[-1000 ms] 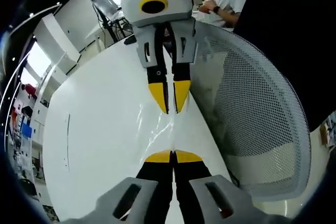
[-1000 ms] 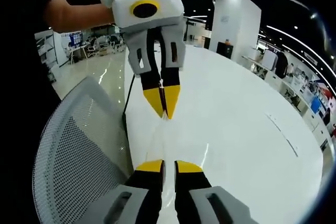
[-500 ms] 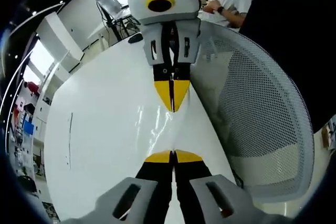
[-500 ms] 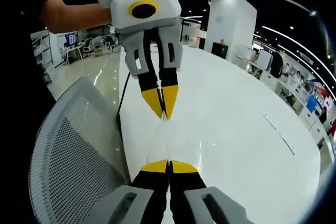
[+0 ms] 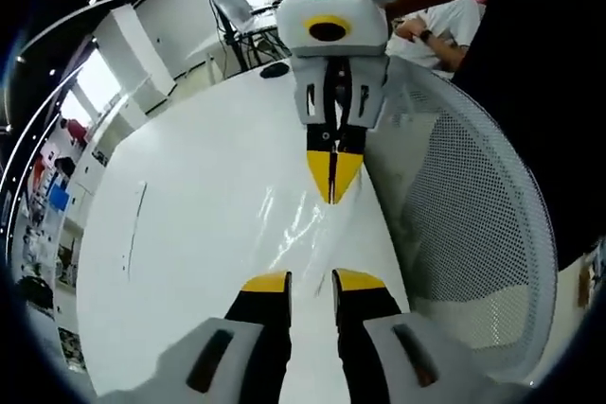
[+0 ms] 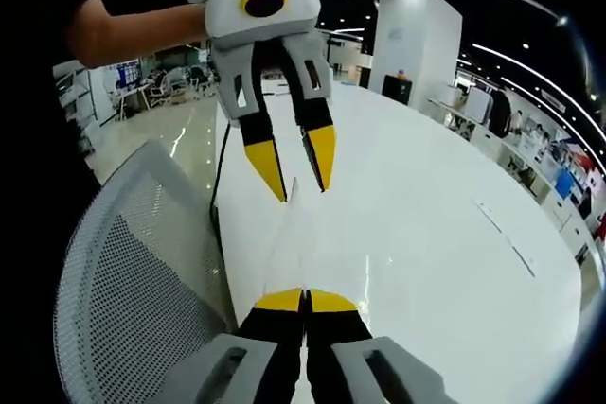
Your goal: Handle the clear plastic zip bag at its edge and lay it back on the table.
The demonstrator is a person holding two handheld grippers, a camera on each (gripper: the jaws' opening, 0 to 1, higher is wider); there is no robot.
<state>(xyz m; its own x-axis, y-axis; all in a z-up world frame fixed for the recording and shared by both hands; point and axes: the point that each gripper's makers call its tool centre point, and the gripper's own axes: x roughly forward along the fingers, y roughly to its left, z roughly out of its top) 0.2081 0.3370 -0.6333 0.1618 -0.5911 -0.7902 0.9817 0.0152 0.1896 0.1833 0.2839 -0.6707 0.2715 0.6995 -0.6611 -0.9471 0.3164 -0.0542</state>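
The clear plastic zip bag (image 5: 295, 226) lies thin and glossy along the white table's (image 5: 189, 234) near edge, between the two grippers. My left gripper (image 5: 312, 281) is open, its yellow tips apart on either side of the bag's end, with nothing held. From the right gripper view, the left gripper (image 6: 295, 175) hangs over the bag (image 6: 289, 238) with jaws spread. My right gripper (image 6: 305, 298) is shut on the bag's other edge. In the left gripper view the right gripper (image 5: 333, 186) pinches that edge with tips together.
A white mesh chair back (image 5: 473, 234) stands close against the table edge, also beside the bag (image 6: 123, 281) in the right gripper view. A thin dark line (image 5: 133, 229) marks the tabletop. A person (image 5: 445, 16) sits beyond the table's far end.
My left gripper has opened and let go of the bag's edge. My right gripper closed on the bag's other edge about half a second ago and stays shut.
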